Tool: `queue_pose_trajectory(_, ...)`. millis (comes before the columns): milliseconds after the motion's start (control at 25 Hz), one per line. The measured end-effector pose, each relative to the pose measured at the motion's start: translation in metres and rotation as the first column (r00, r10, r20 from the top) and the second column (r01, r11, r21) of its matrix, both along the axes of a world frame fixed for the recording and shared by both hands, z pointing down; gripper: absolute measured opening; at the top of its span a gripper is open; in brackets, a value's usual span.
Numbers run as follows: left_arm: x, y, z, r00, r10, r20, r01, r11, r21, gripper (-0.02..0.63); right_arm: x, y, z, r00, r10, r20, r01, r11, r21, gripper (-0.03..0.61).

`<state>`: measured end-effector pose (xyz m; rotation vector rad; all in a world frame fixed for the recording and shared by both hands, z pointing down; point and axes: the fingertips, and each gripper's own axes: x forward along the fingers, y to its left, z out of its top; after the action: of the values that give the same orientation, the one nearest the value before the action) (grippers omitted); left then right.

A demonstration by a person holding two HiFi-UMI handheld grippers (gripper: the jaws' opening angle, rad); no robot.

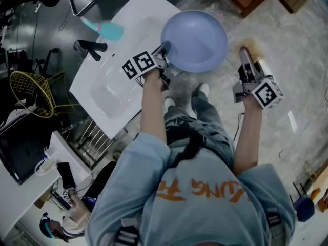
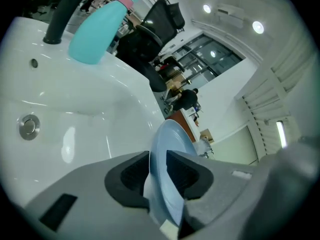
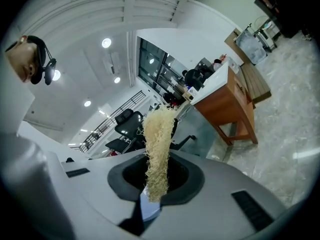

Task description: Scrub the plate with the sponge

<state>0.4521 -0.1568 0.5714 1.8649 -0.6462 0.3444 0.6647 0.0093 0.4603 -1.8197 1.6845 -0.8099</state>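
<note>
A pale blue plate (image 1: 197,40) hangs in the air beside the right end of the white sink (image 1: 123,29), over the floor. My left gripper (image 1: 165,49) is shut on its near-left rim; in the left gripper view the plate (image 2: 167,149) stands edge-on between the pads of that gripper (image 2: 157,176). To the right, my right gripper (image 1: 245,55) is shut on a beige fibrous sponge (image 3: 159,144), which sticks up out of the jaws of the right gripper (image 3: 157,176). Sponge and plate are apart.
A black faucet (image 1: 89,48) and a teal bottle (image 1: 105,29) stand at the sink's back; its drain (image 2: 29,125) shows in the basin. A yellow wire basket (image 1: 31,91) sits at the left. A wooden table (image 3: 225,104) stands ahead on the stone floor.
</note>
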Motion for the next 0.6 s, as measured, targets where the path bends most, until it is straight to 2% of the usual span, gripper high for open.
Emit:
queue_pose_trajectory(40, 0.004, 0.001, -0.003, 1.000, 0.023, -0.006, -0.023, 1.000, 0.014, 0.106, 0.001, -0.002, 0.000, 1.000, -0.004, 0.003, 0.004, 1.000, 0.003, 0.034)
queue_pose_trajectory(120, 0.006, 0.003, -0.005, 0.999, 0.052, 0.004, -0.052, 0.998, 0.038, 0.131, 0.000, -0.005, 0.001, 1.000, -0.016, 0.013, 0.016, 1.000, 0.007, 0.034)
queue_pose_trajectory(240, 0.002, 0.002, -0.008, 0.997, 0.056, 0.045, -0.058, 0.997, 0.056, 0.192, -0.002, -0.015, -0.005, 0.999, -0.045, 0.009, 0.045, 0.999, 0.016, 0.034)
queue_pose_trajectory(320, -0.007, -0.001, -0.014, 0.997, 0.028, 0.067, -0.033, 0.996, 0.081, 0.202, -0.003, -0.022, -0.009, 0.998, -0.060, -0.008, 0.060, 0.998, 0.012, 0.034)
queue_pose_trajectory(440, -0.021, -0.013, -0.031, 0.996, -0.020, 0.091, 0.005, 0.987, 0.163, 0.202, -0.004, -0.038, -0.016, 0.995, -0.082, -0.060, 0.081, 0.997, -0.015, 0.034)
queue_pose_trajectory(600, -0.036, -0.023, -0.070, 0.997, -0.051, 0.061, 0.032, 0.960, 0.278, 0.201, -0.023, -0.065, -0.045, 0.983, -0.133, -0.127, 0.135, 0.991, 0.007, 0.034)
